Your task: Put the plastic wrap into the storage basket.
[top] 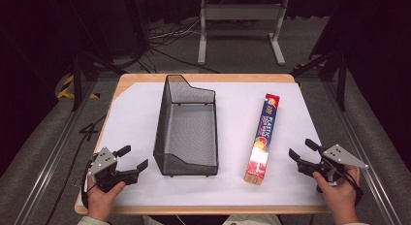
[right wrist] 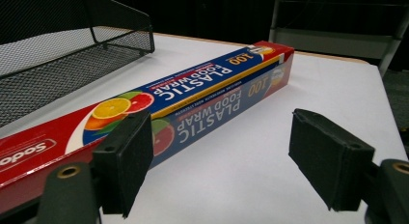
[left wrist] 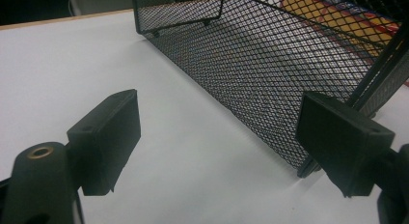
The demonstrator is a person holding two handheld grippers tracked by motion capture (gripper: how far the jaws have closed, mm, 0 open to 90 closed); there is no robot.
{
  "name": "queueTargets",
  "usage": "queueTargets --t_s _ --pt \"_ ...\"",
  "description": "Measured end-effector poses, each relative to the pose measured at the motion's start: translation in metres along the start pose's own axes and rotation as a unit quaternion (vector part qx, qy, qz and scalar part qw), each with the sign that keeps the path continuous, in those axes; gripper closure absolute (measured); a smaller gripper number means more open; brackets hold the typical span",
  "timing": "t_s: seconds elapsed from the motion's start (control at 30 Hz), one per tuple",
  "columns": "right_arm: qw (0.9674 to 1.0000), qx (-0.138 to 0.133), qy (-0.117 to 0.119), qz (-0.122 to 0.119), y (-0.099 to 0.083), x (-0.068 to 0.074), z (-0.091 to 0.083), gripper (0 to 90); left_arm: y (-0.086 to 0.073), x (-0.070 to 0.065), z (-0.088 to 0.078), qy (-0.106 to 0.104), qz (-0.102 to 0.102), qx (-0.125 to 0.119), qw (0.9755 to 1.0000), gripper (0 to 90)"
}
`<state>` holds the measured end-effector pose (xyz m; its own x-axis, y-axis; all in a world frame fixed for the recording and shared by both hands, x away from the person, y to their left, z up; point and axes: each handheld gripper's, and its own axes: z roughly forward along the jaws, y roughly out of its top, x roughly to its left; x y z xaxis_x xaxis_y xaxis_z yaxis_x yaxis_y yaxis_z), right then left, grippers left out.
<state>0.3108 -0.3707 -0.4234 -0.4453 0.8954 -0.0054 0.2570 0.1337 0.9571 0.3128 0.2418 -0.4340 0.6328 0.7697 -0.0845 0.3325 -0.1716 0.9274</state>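
Observation:
A long plastic food wrap box (top: 262, 138), red and blue with fruit pictures, lies flat on the white table cover, right of the middle. A black wire mesh basket (top: 186, 125) stands at the centre. My left gripper (top: 133, 159) rests near the front left, just left of the basket's near corner, open and holding nothing. My right gripper (top: 301, 152) sits at the front right, to the right of the box's near end, open and apart from it. The right gripper view has the box (right wrist: 193, 96) running away past the left jaw. In the left gripper view the basket's mesh wall (left wrist: 270, 69) is ahead.
The white cover (top: 131, 118) leaves bare room left of the basket and between basket and box. The wooden table edge (top: 203, 209) runs along the front. A white metal stand (top: 240, 28) and cables lie on the floor behind the table.

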Motion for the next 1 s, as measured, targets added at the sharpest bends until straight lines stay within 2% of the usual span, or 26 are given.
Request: queueTargets --t_s 0.13,0.3,0.53,0.73,1.0 --pt "1.0000 0.003 0.003 -0.004 0.000 0.000 0.000 24.5 0.001 -0.002 -0.001 0.000 0.007 0.004 1.0000 16.9" --pt "0.9999 0.007 0.008 -0.007 0.000 -0.001 0.000 24.5 0.001 -0.002 -0.001 0.002 0.006 0.006 1.0000 16.9" --pt "0.9998 0.010 0.006 -0.015 0.001 0.000 -0.003 24.5 0.002 -0.004 0.000 0.007 0.018 0.009 0.9998 17.0" --pt "0.9998 0.011 0.007 -0.016 0.001 0.001 -0.002 24.5 0.002 -0.005 0.000 0.012 0.021 0.012 0.9996 17.1" --pt "0.9995 0.011 0.018 -0.024 0.015 0.008 -0.002 24.6 0.001 -0.005 -0.001 0.017 0.017 0.014 0.9996 17.1"
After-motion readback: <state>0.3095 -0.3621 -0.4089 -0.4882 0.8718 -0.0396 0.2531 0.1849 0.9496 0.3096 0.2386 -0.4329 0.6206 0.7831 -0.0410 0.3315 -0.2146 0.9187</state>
